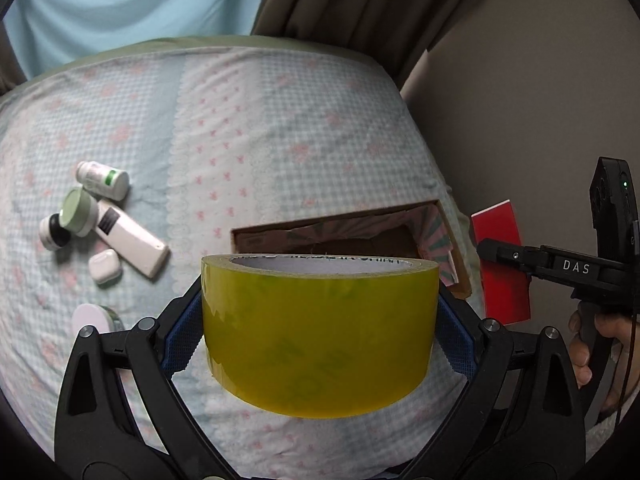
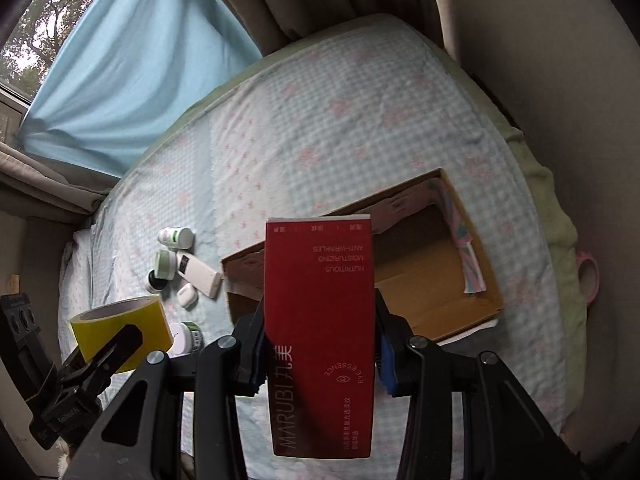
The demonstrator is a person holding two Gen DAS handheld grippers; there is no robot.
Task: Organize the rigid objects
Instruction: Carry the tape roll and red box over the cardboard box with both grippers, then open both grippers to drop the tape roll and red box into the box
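My left gripper (image 1: 320,320) is shut on a yellow tape roll (image 1: 320,336) and holds it above the bed, just in front of an open cardboard box (image 1: 280,232). My right gripper (image 2: 320,344) is shut on a red MARUBI box (image 2: 320,320), held upright over the near edge of the cardboard box (image 2: 440,296). The red box (image 1: 502,268) and right gripper show at the right of the left wrist view. The tape roll (image 2: 120,324) and left gripper show at the lower left of the right wrist view.
A cluster lies left of the cardboard box: a white bottle (image 1: 104,180), a green-lidded jar (image 1: 78,212), a white tube (image 1: 132,244), a small white case (image 1: 105,266), a black-capped pot (image 1: 54,232), and a pink-lidded jar (image 1: 94,318). A pink tape roll (image 2: 588,276) lies at the bed's right edge.
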